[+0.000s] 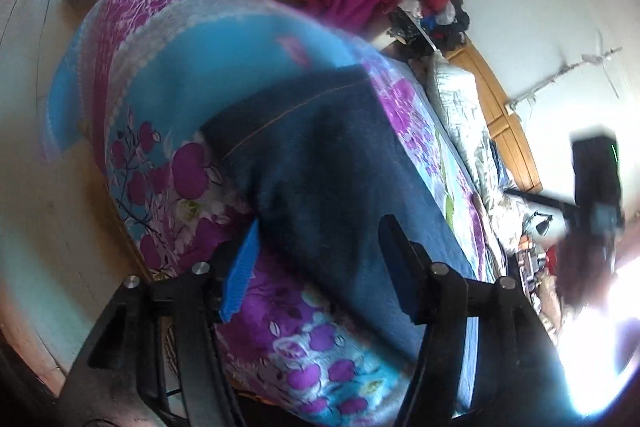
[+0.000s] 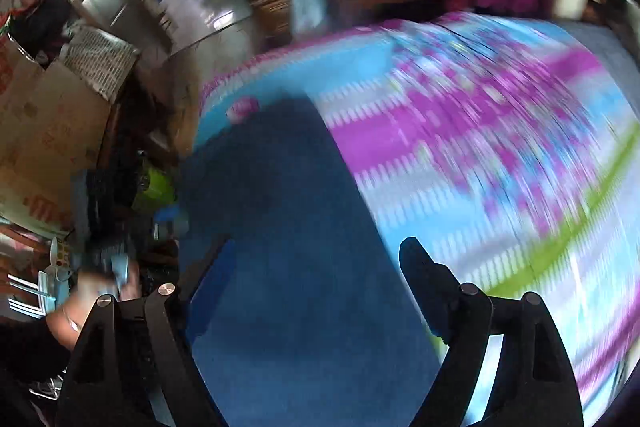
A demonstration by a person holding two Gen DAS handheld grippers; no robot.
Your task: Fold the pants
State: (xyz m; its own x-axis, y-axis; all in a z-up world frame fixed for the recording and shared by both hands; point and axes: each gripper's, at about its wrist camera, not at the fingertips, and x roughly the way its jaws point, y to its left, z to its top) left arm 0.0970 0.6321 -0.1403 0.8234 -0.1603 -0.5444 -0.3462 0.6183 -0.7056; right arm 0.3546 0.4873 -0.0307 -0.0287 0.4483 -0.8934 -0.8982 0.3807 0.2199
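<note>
The pants (image 1: 320, 163) are seen lying flat on the bed (image 1: 160, 75), over its flowered cover. The left hand-held gripper (image 1: 320, 275) is held low above the cloth, tilted, jaws spread wide, nothing gripped. The right hand-held gripper (image 2: 316, 287) is likewise poised over the pants, fingers well apart and empty; that view is blurred.

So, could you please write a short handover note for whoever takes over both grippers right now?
Left gripper: open, empty, above the pants.
Right gripper: open, empty, fingers either side of the pants; view blurred.
Pants: dark blue jeans lying on the floral bedspread, near the bed's edge.
Done: pants appear laid out in one long strip, possibly already folded leg on leg; I cannot confirm.
Left: grasp one end and fold lengthwise, then tidy.
</note>
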